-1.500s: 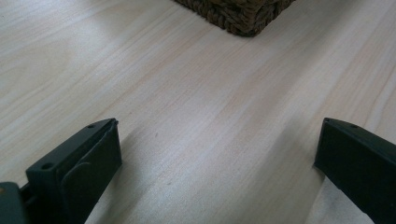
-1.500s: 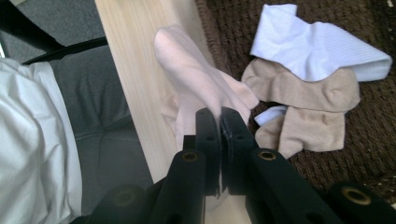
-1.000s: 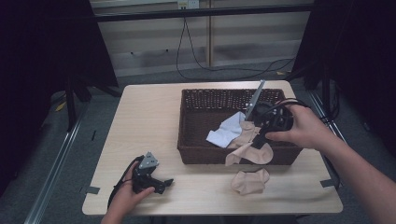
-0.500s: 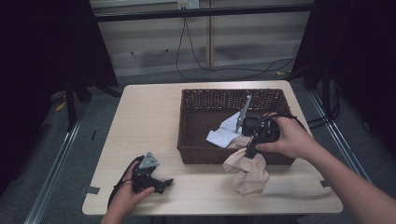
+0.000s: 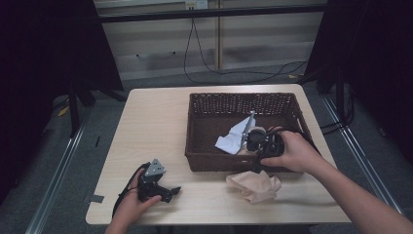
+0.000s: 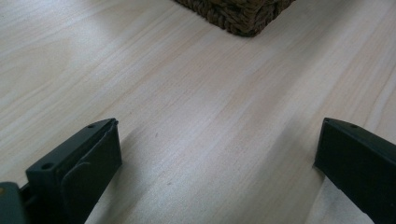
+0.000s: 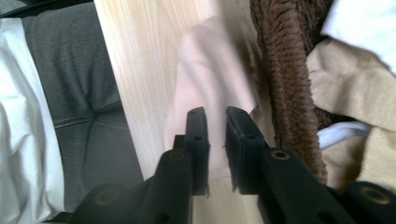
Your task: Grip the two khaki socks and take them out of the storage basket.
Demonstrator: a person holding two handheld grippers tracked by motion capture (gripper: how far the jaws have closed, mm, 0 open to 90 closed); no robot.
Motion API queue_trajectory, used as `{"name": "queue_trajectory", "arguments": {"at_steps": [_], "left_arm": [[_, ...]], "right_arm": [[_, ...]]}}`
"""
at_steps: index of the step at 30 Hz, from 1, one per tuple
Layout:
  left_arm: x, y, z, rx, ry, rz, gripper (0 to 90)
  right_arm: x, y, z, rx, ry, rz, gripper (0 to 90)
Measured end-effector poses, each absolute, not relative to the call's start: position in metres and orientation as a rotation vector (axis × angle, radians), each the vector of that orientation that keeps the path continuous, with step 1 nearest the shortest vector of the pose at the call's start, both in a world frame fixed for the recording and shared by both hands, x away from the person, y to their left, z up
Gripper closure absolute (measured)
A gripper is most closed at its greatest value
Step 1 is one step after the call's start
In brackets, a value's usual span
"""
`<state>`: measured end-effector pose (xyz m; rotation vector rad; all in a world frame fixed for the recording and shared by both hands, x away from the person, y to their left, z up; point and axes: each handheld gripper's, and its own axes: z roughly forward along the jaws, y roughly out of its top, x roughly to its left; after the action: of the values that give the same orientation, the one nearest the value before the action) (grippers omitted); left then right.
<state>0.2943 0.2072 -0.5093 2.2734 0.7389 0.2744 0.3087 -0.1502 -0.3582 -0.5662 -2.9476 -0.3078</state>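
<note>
Work in hand: moving cloth items out of the wicker basket (image 5: pixel 195 141) onto the counter (image 5: pixel 156 122).

Done: one beige cloth (image 5: pixel 253 184) lies crumpled on the counter, just beside the basket's near wall, at about 5 o'clock from the basket's centre. In the right gripper view the same beige cloth (image 7: pixel 210 84) lies beyond the jaw tips, beside the woven rim.

Right tool (image 5: pixel 257 163): held over the basket's near wall, above the cloth. Its jaws have just been opening; in the right gripper view the right tool (image 7: pixel 217 114) shows a narrow gap with nothing clamped between the jaws. Judged: the cloth has been let go.

Left tool (image 5: pixel 168 190): resting on the counter at about 7 o'clock from the basket. In the left gripper view the jaws stand wide apart over bare wood, nothing between them.

Left to do: a white cloth (image 5: pixel 233 139) and tan fabric (image 7: pixel 355 88) remain inside the basket, toward its right half. Judged: the task is partly complete, with at least two items to remove.
</note>
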Motion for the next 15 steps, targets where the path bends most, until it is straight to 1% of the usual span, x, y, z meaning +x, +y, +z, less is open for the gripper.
{"name": "queue_trajectory", "arguments": {"at_steps": [2,4,5,11,13,14,15], "left_arm": [[0.294,0.207,-0.510,2.264,0.748,0.273,0.0],[0.294,0.207,-0.509,2.274,0.738,0.275,0.0],[0.294,0.207,-0.509,2.274,0.738,0.274,0.0],[0.294,0.207,-0.509,2.274,0.738,0.274,0.0],[0.294,0.207,-0.509,2.274,0.738,0.274,0.0],[0.294,0.207,-0.509,2.274,0.738,0.274,0.0],[0.294,0.207,-0.509,2.274,0.738,0.275,0.0]], "right_arm": [[0.308,-0.151,-0.357,-0.570,-2.951,-0.322,73.6],[0.308,-0.153,-0.357,-0.563,-2.957,-0.327,72.1],[0.307,-0.155,-0.355,-0.587,-2.951,-0.338,63.0],[0.301,-0.164,-0.353,-0.636,-2.957,-0.395,38.4],[0.299,-0.167,-0.355,-0.637,-2.953,-0.398,34.9],[0.299,-0.167,-0.355,-0.637,-2.953,-0.398,34.9],[0.297,-0.171,-0.357,-0.648,-2.949,-0.395,31.4]]}}
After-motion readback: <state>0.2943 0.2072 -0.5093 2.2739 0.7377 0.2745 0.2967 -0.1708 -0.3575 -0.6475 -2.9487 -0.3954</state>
